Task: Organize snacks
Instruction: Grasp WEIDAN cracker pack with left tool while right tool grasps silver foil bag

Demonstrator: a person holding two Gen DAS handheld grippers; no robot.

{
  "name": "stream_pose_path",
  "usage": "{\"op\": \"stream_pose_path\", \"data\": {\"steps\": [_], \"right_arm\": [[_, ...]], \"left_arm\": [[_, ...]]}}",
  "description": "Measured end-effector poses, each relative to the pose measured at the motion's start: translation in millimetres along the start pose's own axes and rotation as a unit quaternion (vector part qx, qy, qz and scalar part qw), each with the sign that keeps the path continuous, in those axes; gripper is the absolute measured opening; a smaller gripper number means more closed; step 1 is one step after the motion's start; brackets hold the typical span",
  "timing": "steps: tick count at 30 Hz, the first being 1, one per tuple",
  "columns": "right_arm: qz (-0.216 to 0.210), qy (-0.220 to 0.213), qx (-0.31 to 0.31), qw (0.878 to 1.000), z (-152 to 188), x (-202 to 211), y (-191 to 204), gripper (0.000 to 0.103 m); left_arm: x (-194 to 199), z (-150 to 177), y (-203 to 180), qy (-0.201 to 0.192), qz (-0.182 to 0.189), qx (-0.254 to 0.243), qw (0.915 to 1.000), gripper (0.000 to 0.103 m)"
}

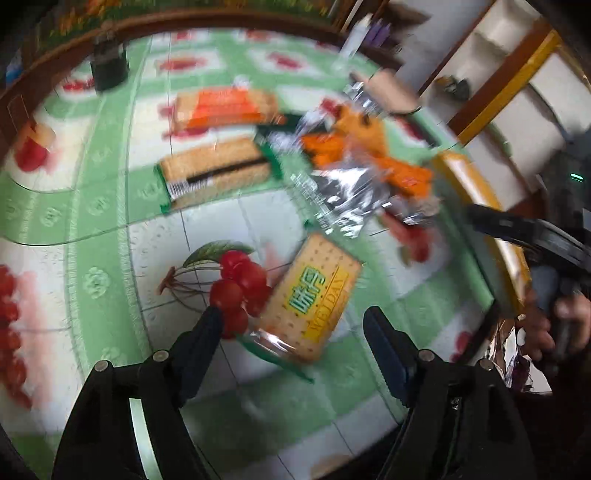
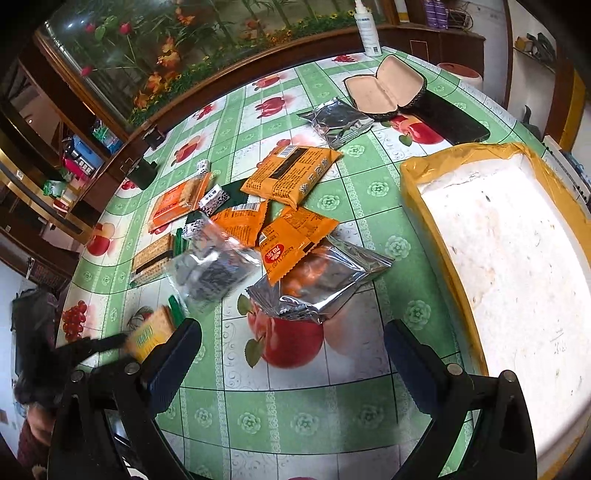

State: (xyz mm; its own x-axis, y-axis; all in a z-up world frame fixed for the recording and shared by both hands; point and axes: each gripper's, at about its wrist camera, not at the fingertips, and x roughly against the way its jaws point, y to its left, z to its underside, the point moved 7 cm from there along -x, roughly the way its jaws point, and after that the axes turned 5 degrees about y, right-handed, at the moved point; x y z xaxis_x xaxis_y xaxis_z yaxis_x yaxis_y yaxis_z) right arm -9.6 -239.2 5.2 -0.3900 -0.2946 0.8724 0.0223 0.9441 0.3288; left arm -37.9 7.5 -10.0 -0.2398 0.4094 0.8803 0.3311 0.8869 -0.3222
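A yellow cracker packet [image 1: 314,299] lies on the fruit-print tablecloth [image 1: 110,229], between my open left gripper's [image 1: 295,325] fingertips without being clamped. It shows blurred in the right wrist view [image 2: 149,332]. Further off lie two biscuit packets [image 1: 218,168], orange packets [image 2: 291,175] and silver foil bags [image 2: 325,280] in a loose pile. My right gripper [image 2: 291,343] is open and empty above the cloth, near the pile. A white foam box [image 2: 517,258] with yellow tape stands to its right.
An open glasses case [image 2: 384,86] and a black phone [image 2: 450,118] lie at the far side. A white spray bottle [image 2: 367,29] stands by the wooden ledge. A dark cup [image 1: 109,68] stands at the far left.
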Motion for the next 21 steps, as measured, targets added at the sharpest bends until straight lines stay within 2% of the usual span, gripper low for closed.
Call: {"op": "stream_pose_path", "data": {"steps": [4,6,8,11,13,15,17,18,20,21], "right_arm": [[-0.001,-0.001,0.002,1.0,1.0,0.2,-0.2,0.101],[-0.005,0.001,0.002,1.0,1.4,-2.1,0.4,0.101],[-0.009,0.006,0.005,1.0,1.7,-4.9,2.4,0.101],[-0.01,0.006,0.002,1.0,2.1,-4.9,1.1,0.101],[-0.007,0.006,-0.001,1.0,2.0,-3.9,-3.3,0.101],[0.003,0.009,-0.006,1.0,2.3,-4.0,-10.3,0.101],[0.006,0.015,-0.01,1.0,2.9,-5.3,-15.3,0.101],[0.009,0.018,-0.011,1.0,2.8,-5.8,-16.8,0.101],[0.013,0.02,-0.006,1.0,1.2,-6.7,-17.2,0.101],[0.017,0.023,-0.002,1.0,0.1,-8.0,-16.9,0.101]], "left_arm": [[14.4,-2.4,9.7,-0.027,-0.003,0.018,0.9995,0.081],[8.0,-7.6,10.2,-0.012,-0.006,0.021,0.9997,0.081],[0.4,-10.6,-2.3,0.005,-0.008,-0.001,1.0,0.081],[-14.0,-9.2,-19.7,0.019,-0.048,-0.053,0.9973,0.082],[-26.6,-5.5,-24.0,0.024,-0.086,-0.078,0.9929,0.082],[-39.8,-2.9,-27.1,0.032,-0.106,-0.091,0.9897,0.082],[-48.0,-2.3,-31.1,0.033,-0.115,-0.101,0.9876,0.074],[-51.8,-3.0,-31.1,0.035,-0.122,-0.104,0.9864,0.063],[-54.1,-7.1,-32.3,0.022,-0.143,-0.103,0.9841,0.054],[-53.9,-9.3,-33.3,0.019,-0.134,-0.095,0.9862,0.049]]}}
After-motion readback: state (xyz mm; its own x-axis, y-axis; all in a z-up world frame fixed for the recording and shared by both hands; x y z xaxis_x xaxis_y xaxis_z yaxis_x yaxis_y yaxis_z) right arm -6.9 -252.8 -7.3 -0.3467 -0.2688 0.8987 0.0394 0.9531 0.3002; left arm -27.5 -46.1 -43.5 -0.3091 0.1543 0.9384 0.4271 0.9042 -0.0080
